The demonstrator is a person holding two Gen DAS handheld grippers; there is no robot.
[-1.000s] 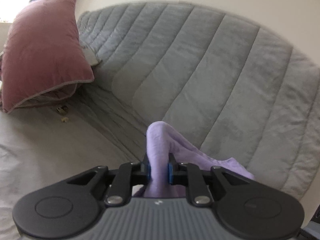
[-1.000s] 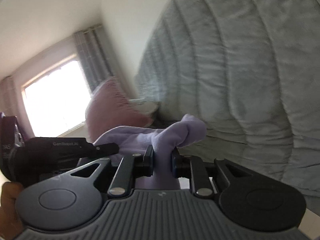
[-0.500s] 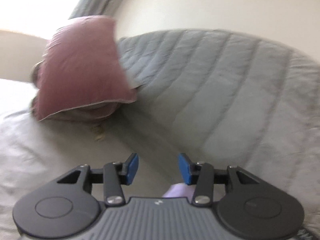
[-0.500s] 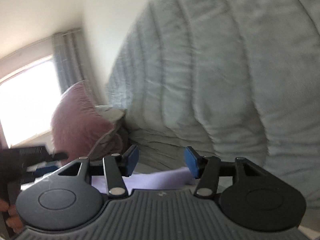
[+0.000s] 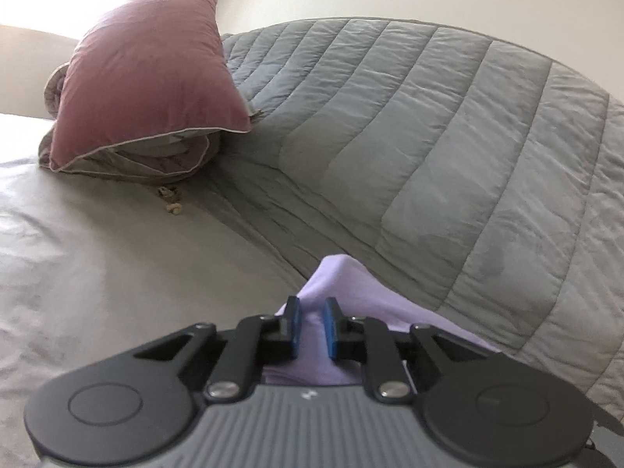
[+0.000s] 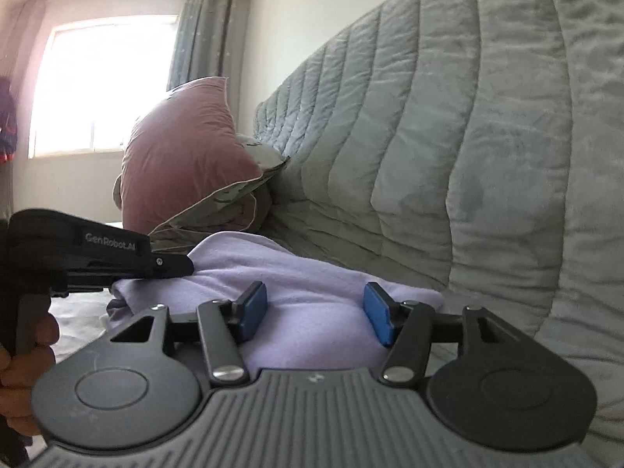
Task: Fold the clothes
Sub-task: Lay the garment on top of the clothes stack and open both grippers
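Left gripper (image 5: 311, 325) pointed slightly downward over the bed, its jaws closing on a raised fold of the lilac garment (image 5: 343, 284), the blue pads (image 5: 331, 327) pressed against the cloth on both sides. Right gripper (image 6: 315, 318) was held near level, its jaws opening — the garment lay between and under the pads (image 6: 253, 312) but was not pinched. In the right wrist view the left gripper appeared at the far left, carried by a hand (image 6: 23, 362) wrapped around its handle. The garment lay bunched on the pale sheet (image 5: 97, 273), just beside the foot of the grey quilted duvet (image 5: 429, 148), which rose steeply on the right and closed off that side. A pink pillow (image 5: 148, 78) leaned against the duvet well beyond — the open flat sheet extended to the left.
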